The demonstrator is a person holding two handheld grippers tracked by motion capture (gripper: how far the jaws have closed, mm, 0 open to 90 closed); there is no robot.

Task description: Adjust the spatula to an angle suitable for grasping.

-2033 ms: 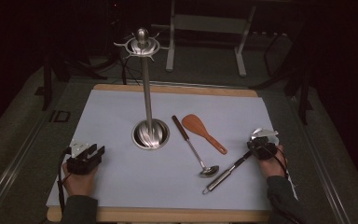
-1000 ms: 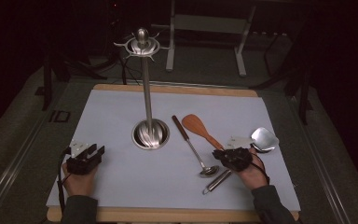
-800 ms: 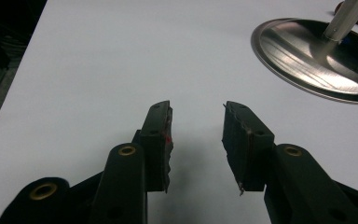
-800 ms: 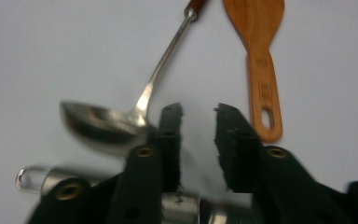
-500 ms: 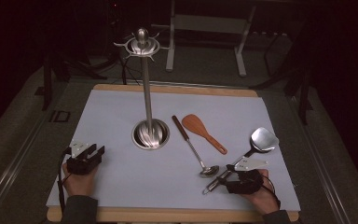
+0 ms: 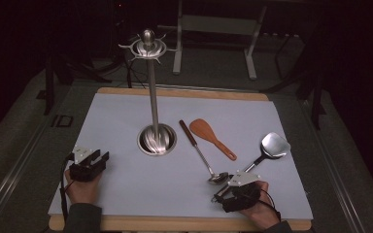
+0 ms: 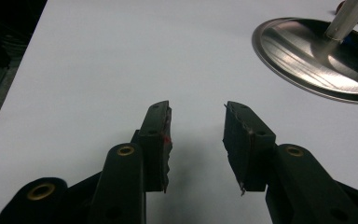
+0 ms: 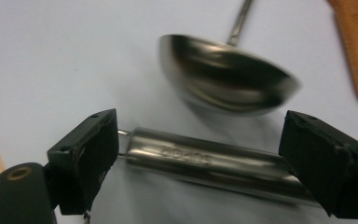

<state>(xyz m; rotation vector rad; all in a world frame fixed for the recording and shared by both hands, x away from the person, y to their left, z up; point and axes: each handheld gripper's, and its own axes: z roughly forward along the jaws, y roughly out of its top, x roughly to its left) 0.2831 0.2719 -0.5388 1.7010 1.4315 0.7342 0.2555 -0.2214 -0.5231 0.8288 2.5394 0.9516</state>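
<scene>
A steel turner lies on the white mat at the right, its handle running toward the front edge. My right gripper sits at that handle's near end. In the right gripper view the right gripper has just been opening. Its jaws stand wide apart with the steel handle lying lengthwise between them, and the pads do not press on it. A steel ladle lies beside it, its bowl just ahead of the jaws. My left gripper rests open and empty at the front left.
A tall steel hook stand rises from a round base at the mat's middle; the base lies ahead and right of the left jaws. An orange wooden spatula lies between ladle and turner. The wooden board's front edge is close to both hands.
My right hand has slid down along the turner's handle from its head to its near end, toward the front edge. The left hand has stayed put.
</scene>
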